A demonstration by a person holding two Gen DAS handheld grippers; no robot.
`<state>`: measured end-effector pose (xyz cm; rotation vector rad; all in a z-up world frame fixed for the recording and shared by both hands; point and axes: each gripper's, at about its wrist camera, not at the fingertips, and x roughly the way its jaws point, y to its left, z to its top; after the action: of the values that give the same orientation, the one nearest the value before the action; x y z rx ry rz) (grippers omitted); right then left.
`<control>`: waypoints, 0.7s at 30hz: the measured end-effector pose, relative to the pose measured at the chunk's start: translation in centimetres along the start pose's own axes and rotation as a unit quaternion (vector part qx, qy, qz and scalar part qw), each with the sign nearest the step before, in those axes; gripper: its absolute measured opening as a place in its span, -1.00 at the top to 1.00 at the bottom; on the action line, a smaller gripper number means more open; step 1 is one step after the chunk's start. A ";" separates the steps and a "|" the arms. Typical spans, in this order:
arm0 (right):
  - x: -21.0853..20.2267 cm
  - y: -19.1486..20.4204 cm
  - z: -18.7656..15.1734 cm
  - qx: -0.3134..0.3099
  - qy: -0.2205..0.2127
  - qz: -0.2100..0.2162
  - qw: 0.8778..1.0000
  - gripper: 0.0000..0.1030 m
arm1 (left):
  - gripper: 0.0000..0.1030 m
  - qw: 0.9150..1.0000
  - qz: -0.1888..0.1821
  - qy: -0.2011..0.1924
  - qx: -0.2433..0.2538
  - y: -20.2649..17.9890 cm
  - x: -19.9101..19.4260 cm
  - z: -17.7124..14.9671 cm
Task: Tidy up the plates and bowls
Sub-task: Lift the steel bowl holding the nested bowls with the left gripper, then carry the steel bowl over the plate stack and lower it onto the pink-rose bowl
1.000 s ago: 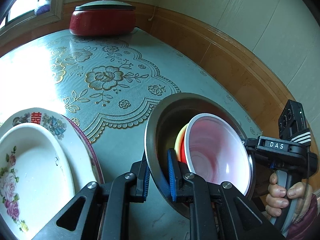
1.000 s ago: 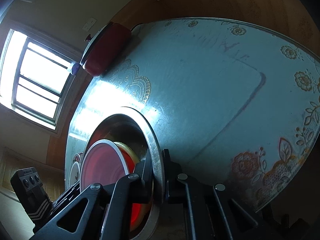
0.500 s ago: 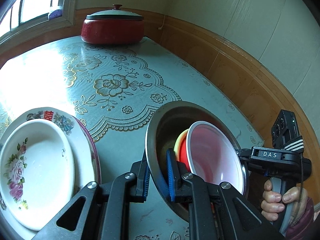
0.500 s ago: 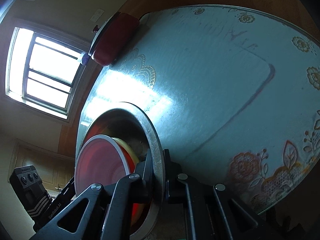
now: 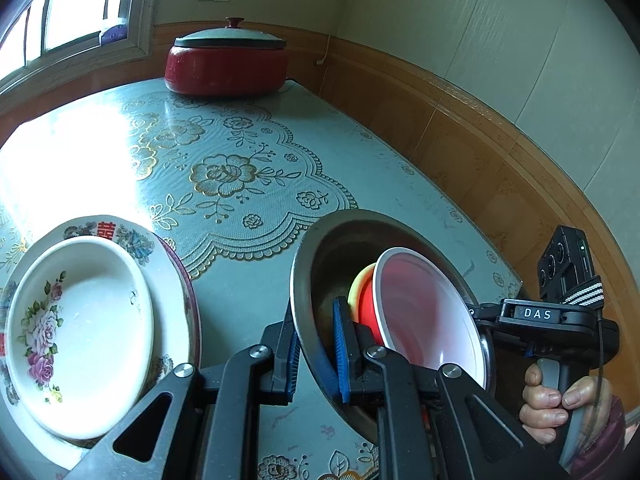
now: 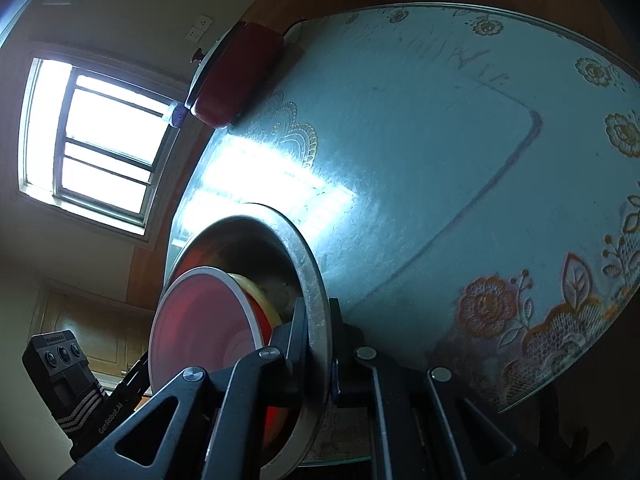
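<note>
"DAS" lettering on right claw (image 5: 478, 316), both claws clamping steel basin (image 5: 320, 264) rim, "GenRobot.AI" on left claw (image 5: 316, 354)

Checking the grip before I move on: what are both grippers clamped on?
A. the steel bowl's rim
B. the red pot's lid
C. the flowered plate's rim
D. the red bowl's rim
A: the left gripper and right gripper each pinch the steel bowl's rim.

Tilted steel basin (image 5: 320, 264) holds a red bowl (image 5: 424, 312) (yellow bowl (image 5: 356, 286) beneath).
</note>
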<state>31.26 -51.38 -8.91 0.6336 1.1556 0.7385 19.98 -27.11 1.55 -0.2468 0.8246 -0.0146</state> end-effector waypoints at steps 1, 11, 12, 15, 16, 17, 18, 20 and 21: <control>-0.3 0.2 -0.3 -0.005 -0.003 -0.001 1.000 0.85 | 0.74 1.000 -0.002 -0.002 0.000 0.1 -0.2 0.1; 0.5 5.1 -1.6 -0.034 -0.019 -0.001 0.999 0.84 | 0.74 1.000 -0.007 -0.026 0.003 3.4 -3.4 0.6; 0.8 5.7 -1.9 -0.035 -0.020 -0.001 0.999 0.84 | 0.74 1.000 -0.007 -0.028 0.003 4.0 -3.8 0.7; 1.5 7.5 -2.7 -0.037 -0.023 -0.002 0.999 0.84 | 0.74 0.999 -0.009 -0.032 0.004 5.6 -4.9 0.8; 1.8 8.0 -3.0 -0.039 -0.023 -0.002 0.999 0.84 | 0.74 0.999 -0.010 -0.034 0.004 6.2 -5.3 0.8; 2.1 8.7 -3.1 -0.042 -0.024 -0.003 0.999 0.84 | 0.74 0.999 -0.011 -0.036 0.004 6.8 -5.7 0.9; 2.3 9.4 -3.4 -0.046 -0.025 -0.005 0.999 0.84 | 0.74 0.999 -0.012 -0.037 0.004 7.4 -6.1 0.9; 2.7 10.6 -3.8 -0.053 -0.027 -0.005 0.998 0.84 | 0.75 0.999 -0.014 -0.042 0.001 8.7 -6.8 1.1; 3.0 11.2 -3.9 -0.055 -0.026 -0.004 0.998 0.83 | 0.75 0.999 -0.015 -0.045 0.000 9.3 -7.1 1.3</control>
<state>26.09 -41.88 -3.10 0.5534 1.0614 0.7686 15.28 -17.07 5.49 -0.2574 0.7320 -0.0312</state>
